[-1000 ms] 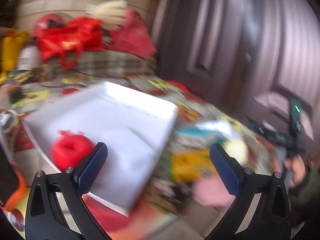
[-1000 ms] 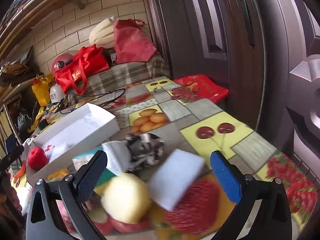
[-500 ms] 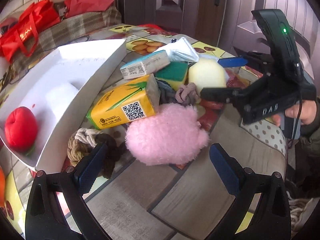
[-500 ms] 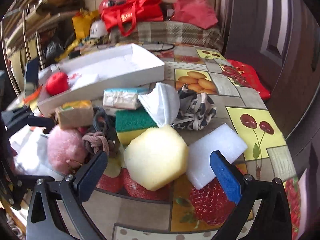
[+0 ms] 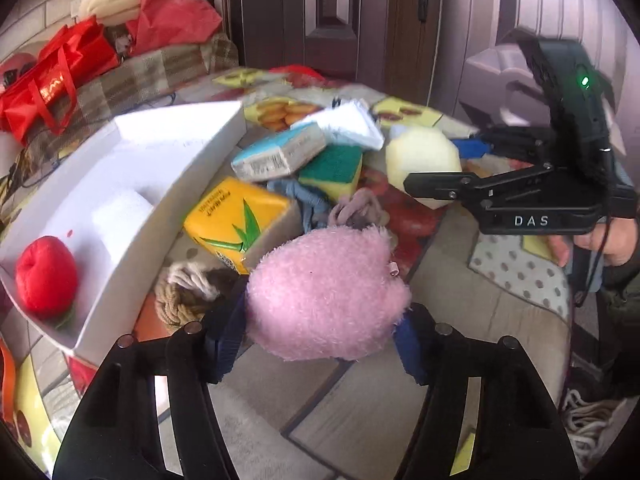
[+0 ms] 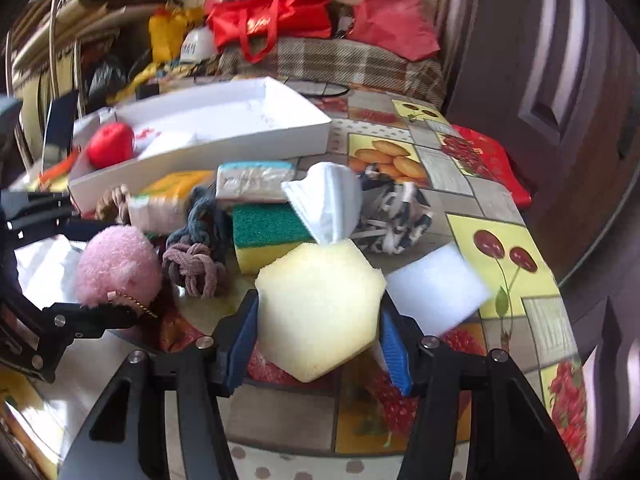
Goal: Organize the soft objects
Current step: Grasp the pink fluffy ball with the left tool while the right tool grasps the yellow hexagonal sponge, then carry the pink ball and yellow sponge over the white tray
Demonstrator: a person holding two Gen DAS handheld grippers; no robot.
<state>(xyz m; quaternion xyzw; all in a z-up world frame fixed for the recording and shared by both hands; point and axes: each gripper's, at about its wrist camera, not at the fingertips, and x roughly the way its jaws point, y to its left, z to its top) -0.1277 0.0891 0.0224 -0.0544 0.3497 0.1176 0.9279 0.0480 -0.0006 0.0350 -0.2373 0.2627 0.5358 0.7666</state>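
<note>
Since the earlier frame, both tongs have been closing: left tongs (image 5: 320,344) pinch the pompom (image 5: 324,296), right tongs (image 6: 316,340) the sponge (image 6: 320,304). Only the red ball (image 5: 46,276) and a white block (image 5: 120,220) are boxed (image 5: 180,148); most items remain on the worktop (image 5: 360,400).

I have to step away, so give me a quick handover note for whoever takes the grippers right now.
Left gripper: jaws have just been closing, now pressing the pink pompom, still on the table.
Right gripper: jaws have just been closing, now gripping the yellow hexagonal sponge.
Done: red plush apple is in the white tray.
Left: lift both into the tray, then the green scrub sponge, tissue packs, knotted ropes and white foam block.
</note>
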